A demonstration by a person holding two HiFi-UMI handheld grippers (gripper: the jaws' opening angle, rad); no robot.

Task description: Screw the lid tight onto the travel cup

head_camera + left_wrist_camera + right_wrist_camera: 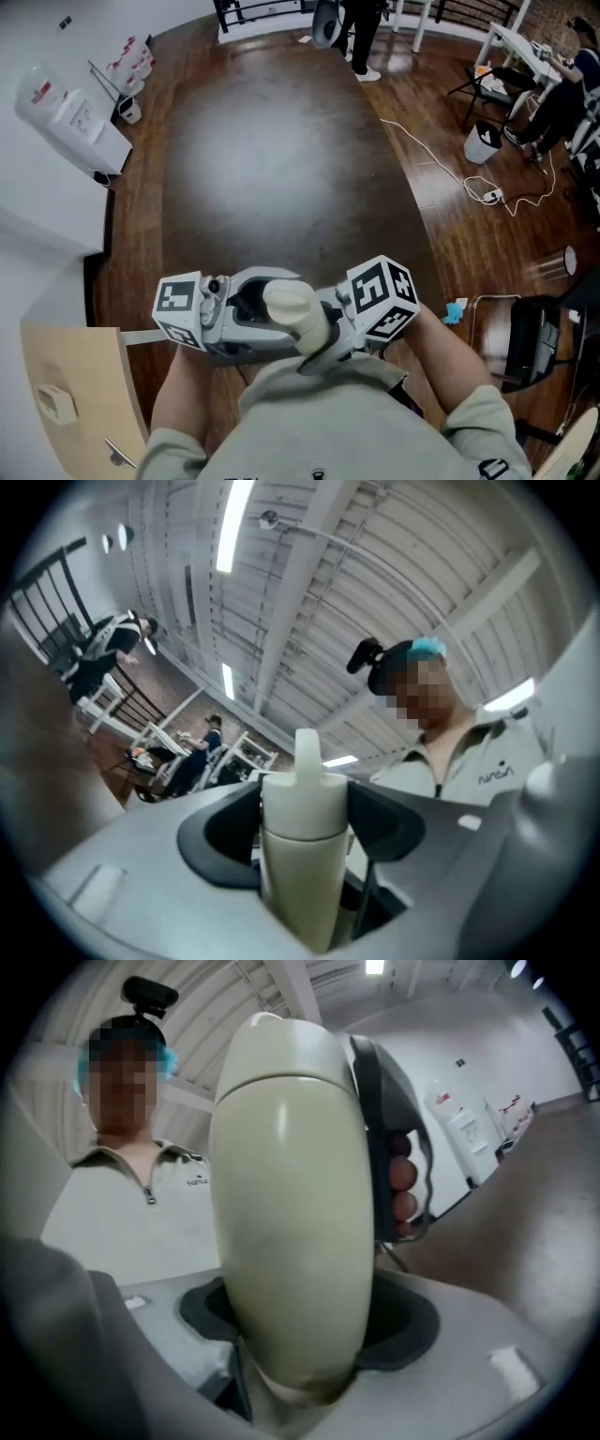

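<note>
Both tongs are holding one cream travel cup [295, 314] in the air, close against the person's chest and off the near edge of the dark desk [272, 159].

- Left tongs [304, 819]: dark pads are pinching the lid [305, 794] from both sides. The spout is pointing up, and the lid is sitting on the cup body with a seam showing.
- Right tongs [300, 1330]: spread wide and pressing on the cup's rounded body, which is filling the gap between the pads.
- Head view: the cup is lying tilted between the two marker cubes, with the tongs meeting on it from left and right.
</note>
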